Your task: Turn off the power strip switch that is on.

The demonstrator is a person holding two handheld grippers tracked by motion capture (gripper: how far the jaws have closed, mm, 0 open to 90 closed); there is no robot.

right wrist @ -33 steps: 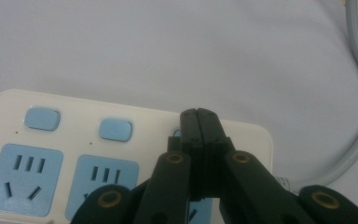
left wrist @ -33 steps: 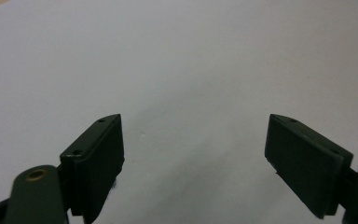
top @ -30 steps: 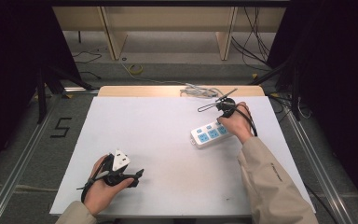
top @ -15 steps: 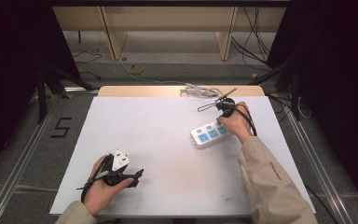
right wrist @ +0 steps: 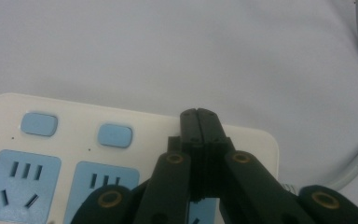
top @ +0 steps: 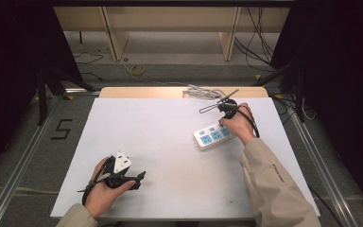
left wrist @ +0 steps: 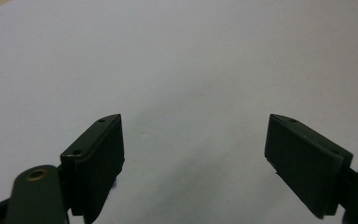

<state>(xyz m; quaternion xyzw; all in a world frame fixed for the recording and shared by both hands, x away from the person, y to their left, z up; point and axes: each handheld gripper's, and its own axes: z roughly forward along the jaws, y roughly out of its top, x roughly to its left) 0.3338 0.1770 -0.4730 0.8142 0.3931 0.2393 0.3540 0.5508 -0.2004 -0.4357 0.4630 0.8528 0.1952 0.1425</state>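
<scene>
Power strip [top: 213, 135] is seen right of centre on the tabletop [top: 170, 137], long axis slanting far-right. Right tool [right wrist: 199, 113], jaws together, is poised directly over its far-right end; left tool [left wrist: 193, 154], jaws apart, is well away at near left.

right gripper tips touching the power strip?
Cannot tell. In the right gripper view the shut right gripper overlaps the power strip near a switch, but no contact line or gap shows. The high view has the hand over that end.
</scene>
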